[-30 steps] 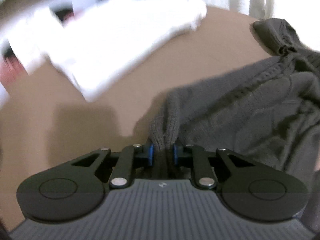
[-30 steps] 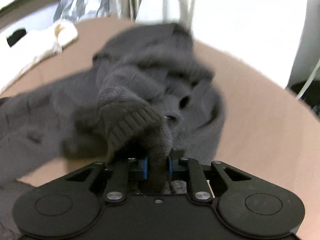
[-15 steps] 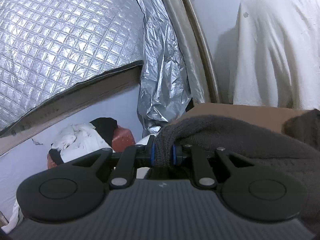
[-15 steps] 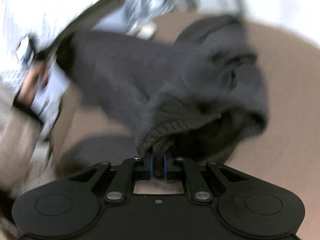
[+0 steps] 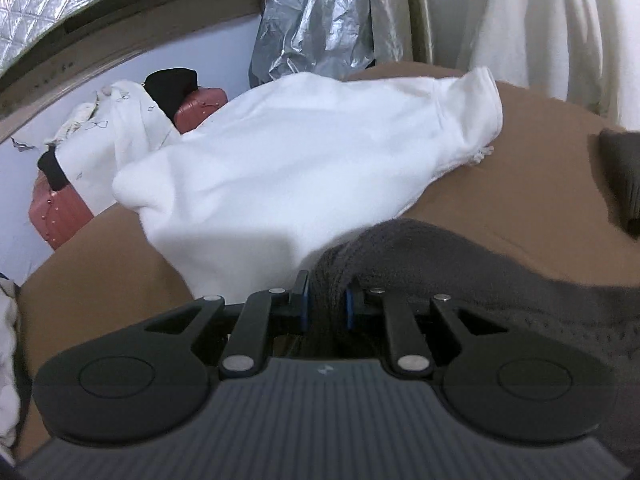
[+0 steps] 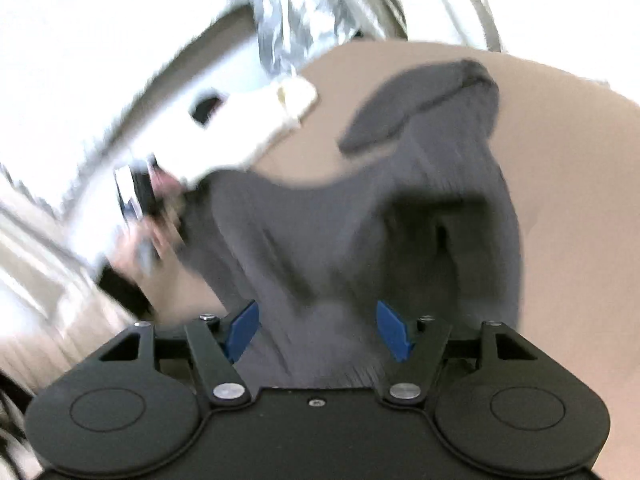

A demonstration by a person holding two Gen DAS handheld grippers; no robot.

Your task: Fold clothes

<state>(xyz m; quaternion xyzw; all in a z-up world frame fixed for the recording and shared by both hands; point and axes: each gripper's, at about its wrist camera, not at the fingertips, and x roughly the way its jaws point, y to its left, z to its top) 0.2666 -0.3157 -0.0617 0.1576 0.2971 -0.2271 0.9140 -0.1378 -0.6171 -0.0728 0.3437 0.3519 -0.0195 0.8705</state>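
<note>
While I am holding both tools over the brown tabletop [image 5: 540, 152], my left gripper [image 5: 326, 304] is pinching a bunched, ribbed edge of the dark grey knitted sweater [image 5: 500, 292] tight between its blue-lined pads. The knit is running off to the right from that grip and lying on the table surface, and a separate dark grey piece, probably a sleeve or cuff, is sitting apart near the right edge. Just beyond the clamped edge, a white fabric garment [image 5: 304, 152] is lying spread on the table, its near edge touching or nearly touching the sweater. Past the table's far left side I am seeing a pink hard-shell suitcase [image 5: 60, 216] with white and black cloth heaped over it, and crinkled silver foil sheeting [image 5: 320, 16] is hanging behind.

On the other side, my right gripper [image 6: 318, 330] is standing with its blue pads spread wide apart, and the grey sweater [image 6: 360, 240] is lying between them, not clamped. This view is blurring heavily; the sweater is stretching away across the tan tabletop [image 6: 580, 200], one sleeve reaching toward the far edge, with the white garment [image 6: 248, 128] to its far left.
</note>
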